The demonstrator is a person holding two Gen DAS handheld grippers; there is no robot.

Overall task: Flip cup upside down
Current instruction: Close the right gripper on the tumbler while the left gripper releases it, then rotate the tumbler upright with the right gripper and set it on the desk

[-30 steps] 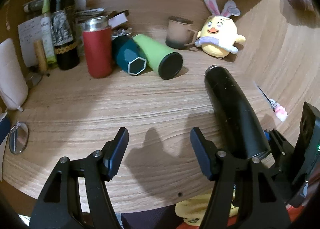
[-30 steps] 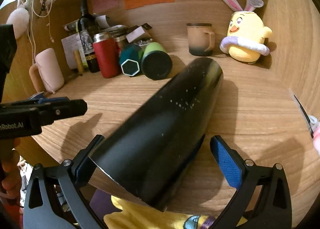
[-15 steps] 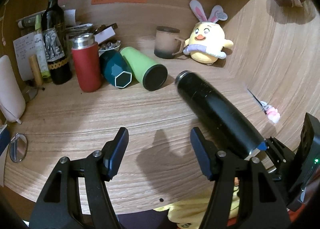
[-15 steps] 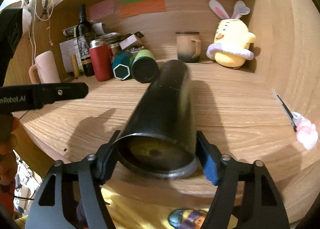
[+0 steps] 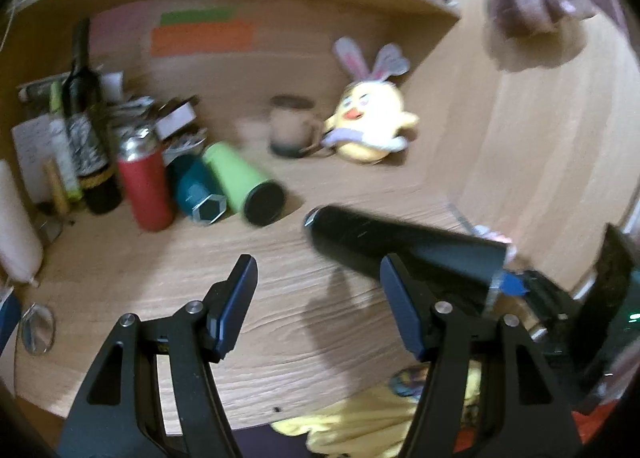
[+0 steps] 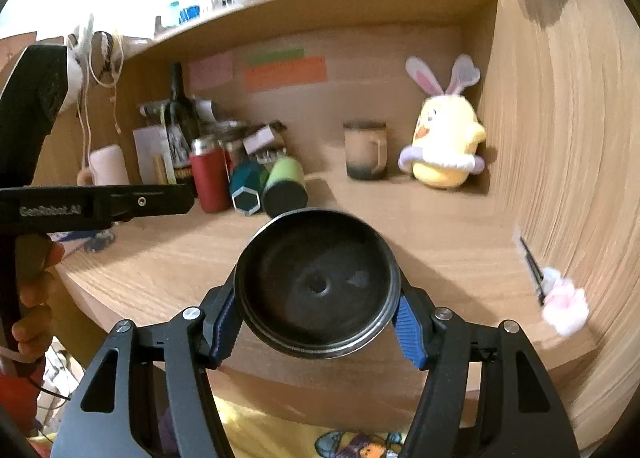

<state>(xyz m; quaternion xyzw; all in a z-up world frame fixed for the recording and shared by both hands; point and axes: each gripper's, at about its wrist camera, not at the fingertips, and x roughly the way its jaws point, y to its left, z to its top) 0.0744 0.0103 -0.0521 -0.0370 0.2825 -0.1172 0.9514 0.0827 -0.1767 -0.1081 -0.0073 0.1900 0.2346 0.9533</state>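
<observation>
The tall black cup [image 6: 316, 282] is held level in my right gripper [image 6: 316, 322], which is shut on it near the rim. Its open mouth faces the right wrist camera and I see its dark inside. In the left wrist view the cup [image 5: 400, 250] lies sideways above the wooden desk [image 5: 160, 258], its closed end pointing left, with the right gripper [image 5: 516, 286] at its mouth end. My left gripper [image 5: 316, 302] is open and empty, just left of and in front of the cup.
At the back left stand a wine bottle [image 5: 86, 118], a red flask [image 5: 146, 182], a teal cup [image 5: 198, 194] and a green cup [image 5: 244, 182] lying down. A brown mug [image 5: 290, 132] and yellow plush chick [image 5: 372, 126] sit at the back right. A side wall [image 6: 568, 162] rises on the right.
The right gripper has closed on the black cup and lifted it off the desk, tilting it to horizontal. The left gripper stays open and has drawn back and upward slightly.
</observation>
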